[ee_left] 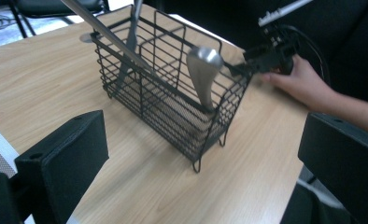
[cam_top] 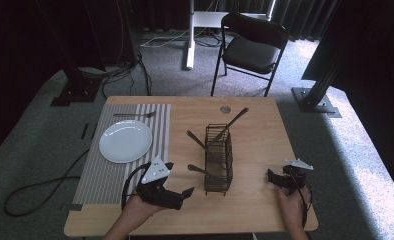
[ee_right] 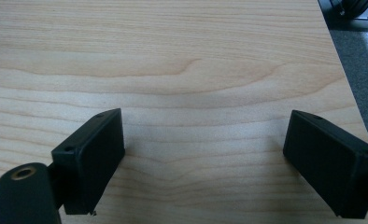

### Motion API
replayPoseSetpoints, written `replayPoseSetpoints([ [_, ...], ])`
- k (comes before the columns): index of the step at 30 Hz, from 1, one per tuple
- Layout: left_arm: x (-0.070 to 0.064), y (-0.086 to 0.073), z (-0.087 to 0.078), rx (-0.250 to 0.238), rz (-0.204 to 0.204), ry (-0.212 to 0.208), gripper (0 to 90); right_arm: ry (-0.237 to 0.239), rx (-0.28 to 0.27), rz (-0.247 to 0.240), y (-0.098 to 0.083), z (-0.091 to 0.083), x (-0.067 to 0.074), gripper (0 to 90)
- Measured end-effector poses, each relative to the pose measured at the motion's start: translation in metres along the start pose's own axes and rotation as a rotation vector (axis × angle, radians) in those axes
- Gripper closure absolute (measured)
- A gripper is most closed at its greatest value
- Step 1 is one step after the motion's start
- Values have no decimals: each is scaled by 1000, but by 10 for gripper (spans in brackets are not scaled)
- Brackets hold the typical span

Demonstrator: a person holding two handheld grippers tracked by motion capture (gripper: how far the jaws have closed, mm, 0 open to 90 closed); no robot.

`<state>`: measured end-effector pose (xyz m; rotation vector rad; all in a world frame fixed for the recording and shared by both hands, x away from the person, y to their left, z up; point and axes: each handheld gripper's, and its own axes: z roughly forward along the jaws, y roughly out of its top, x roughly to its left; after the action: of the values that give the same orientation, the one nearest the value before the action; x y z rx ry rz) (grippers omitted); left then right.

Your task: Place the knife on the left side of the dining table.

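A black wire cutlery basket (cam_top: pixel 218 159) stands on the wooden table (cam_top: pixel 255 135), right of centre. Several metal utensils lean in it, their handles (cam_top: pixel 235 122) sticking out. My left gripper (cam_top: pixel 181 184) rests near the front edge, just left of the basket, and is open with nothing between its jaws. In the left gripper view the basket (ee_left: pixel 173 100) and a broad utensil handle (ee_left: pixel 203 74) lie straight ahead. My right gripper (cam_top: pixel 272 178) sits at the front right, open and apart from the basket. In the right gripper view its jaws (ee_right: pixel 205 135) stand wide over bare wood.
A striped placemat (cam_top: pixel 157 130) on the left carries a white plate (cam_top: pixel 125 141) and a fork (cam_top: pixel 135 115). A small round disc (cam_top: pixel 225 108) is set in the table's far side. A black folding chair (cam_top: pixel 252 47) stands beyond the table. Cables trail on the floor at left.
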<state>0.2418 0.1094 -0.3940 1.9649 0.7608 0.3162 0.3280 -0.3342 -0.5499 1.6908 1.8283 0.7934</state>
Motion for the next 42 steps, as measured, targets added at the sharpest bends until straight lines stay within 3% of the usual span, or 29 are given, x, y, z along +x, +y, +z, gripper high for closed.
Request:
replayPoseSetpoints([
  [4,-2,6,7,-8,-20,-14,28,0,-1,0,0,0,0,120],
  [8,-3,10,13,-31,-44,15,66,0,-1,0,0,0,0,120],
  [14,-3,12,19,-70,-92,34,237,-1,0,1,0,0,0,120],
  [21,-6,8,28,-69,-80,2,556,-1,1,1,0,0,0,121],
  [23,-6,8,29,-68,-100,3,630,-1,1,0,0,0,0,121],
  [29,-3,5,30,-78,-104,12,748,-1,0,1,0,0,0,121],
  [32,-4,5,30,-80,-82,20,753,0,0,2,0,0,0,121],
  [35,-3,6,31,-83,-91,21,756,-1,0,1,0,0,0,121],
  [42,-7,18,37,-81,-53,22,758,-1,-1,0,0,0,0,121],
])
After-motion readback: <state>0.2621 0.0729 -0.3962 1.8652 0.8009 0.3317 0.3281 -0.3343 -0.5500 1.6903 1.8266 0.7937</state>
